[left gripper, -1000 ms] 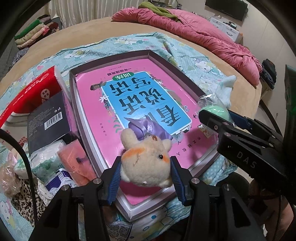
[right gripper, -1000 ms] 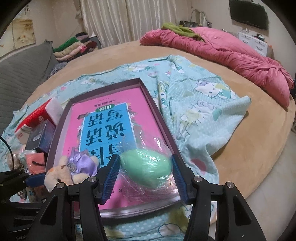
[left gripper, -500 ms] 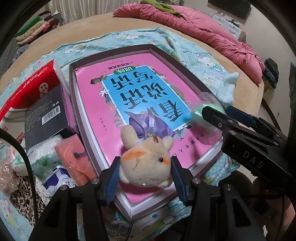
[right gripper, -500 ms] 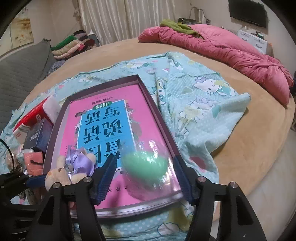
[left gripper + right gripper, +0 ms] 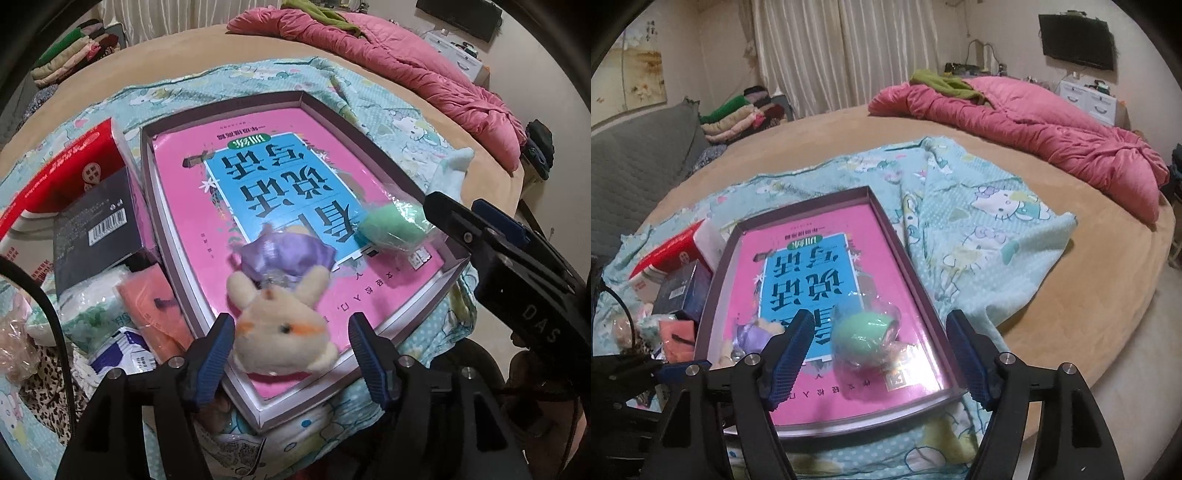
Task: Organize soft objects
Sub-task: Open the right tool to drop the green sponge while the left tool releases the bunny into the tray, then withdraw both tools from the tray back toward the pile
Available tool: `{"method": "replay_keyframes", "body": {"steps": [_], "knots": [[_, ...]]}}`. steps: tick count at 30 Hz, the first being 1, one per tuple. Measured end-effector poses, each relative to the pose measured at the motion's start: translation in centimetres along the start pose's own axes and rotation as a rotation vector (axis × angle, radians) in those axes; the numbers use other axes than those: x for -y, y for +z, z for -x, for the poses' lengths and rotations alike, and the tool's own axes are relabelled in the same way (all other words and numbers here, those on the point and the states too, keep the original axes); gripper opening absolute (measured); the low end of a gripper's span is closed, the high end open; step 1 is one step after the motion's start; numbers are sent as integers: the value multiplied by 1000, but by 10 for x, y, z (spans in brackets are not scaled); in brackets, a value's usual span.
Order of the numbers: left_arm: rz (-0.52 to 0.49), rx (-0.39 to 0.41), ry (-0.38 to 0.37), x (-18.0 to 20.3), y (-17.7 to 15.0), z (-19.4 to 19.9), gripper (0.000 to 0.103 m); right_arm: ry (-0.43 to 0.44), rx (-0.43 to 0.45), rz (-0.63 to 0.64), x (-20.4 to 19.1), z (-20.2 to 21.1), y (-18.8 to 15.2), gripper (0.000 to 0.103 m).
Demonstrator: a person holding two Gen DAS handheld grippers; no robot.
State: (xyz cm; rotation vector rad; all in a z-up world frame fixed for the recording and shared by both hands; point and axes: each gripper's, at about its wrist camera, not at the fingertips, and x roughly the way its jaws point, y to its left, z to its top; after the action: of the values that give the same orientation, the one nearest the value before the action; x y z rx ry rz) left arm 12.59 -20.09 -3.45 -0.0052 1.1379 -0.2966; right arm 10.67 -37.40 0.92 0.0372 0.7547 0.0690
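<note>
Now you are working over the wide round tan bed (image 5: pixel 1071 332), with the pale blue cartoon-print blanket (image 5: pixel 979 229) spread across its near half as a soft base for everything else. On that blanket sits the shallow purple-rimmed cardboard box with a pink and blue printed panel on its floor (image 5: pixel 369 136); it looks like your collecting tray, which would explain why both toys lie inside it.

Your left hand-held gripper (image 5: pixel 291 354) is letting go: its jaws are opening, and the cream plush animal with orange cheek patches (image 5: pixel 284 332) lies between them at the box's near edge, close to the left pad but with a clear gap on the right. A crumpled lilac satin bow (image 5: pixel 291 254) lies just beyond the plush.

Your right hand-held gripper (image 5: pixel 877 354) is also opening, and the mint green egg-shaped soft toy in a clear plastic wrapper (image 5: pixel 864 334) rests on the box floor between its jaws, touching neither.

To the left of the box a clutter crowds the rim: a red and white tissue pack (image 5: pixel 70 173), a black carton with a barcode (image 5: pixel 96 232), a peach pouch (image 5: pixel 147 302) and small white wrapped packs (image 5: pixel 92 310). These would block any approach from that side. Far off, the rumpled pink duvet (image 5: pixel 1052 125) is well clear.
</note>
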Motion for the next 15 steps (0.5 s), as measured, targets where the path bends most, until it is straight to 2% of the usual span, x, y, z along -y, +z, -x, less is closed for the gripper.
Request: {"method": "replay_keyframes", "body": {"steps": [9,15], "knots": [[2,77,5,-4,2,32,70,-16,51,-30,1,17,2,77],[29,130,32,-18,-1,61,73,-34,122,-51,-2,40,8,77]]}}
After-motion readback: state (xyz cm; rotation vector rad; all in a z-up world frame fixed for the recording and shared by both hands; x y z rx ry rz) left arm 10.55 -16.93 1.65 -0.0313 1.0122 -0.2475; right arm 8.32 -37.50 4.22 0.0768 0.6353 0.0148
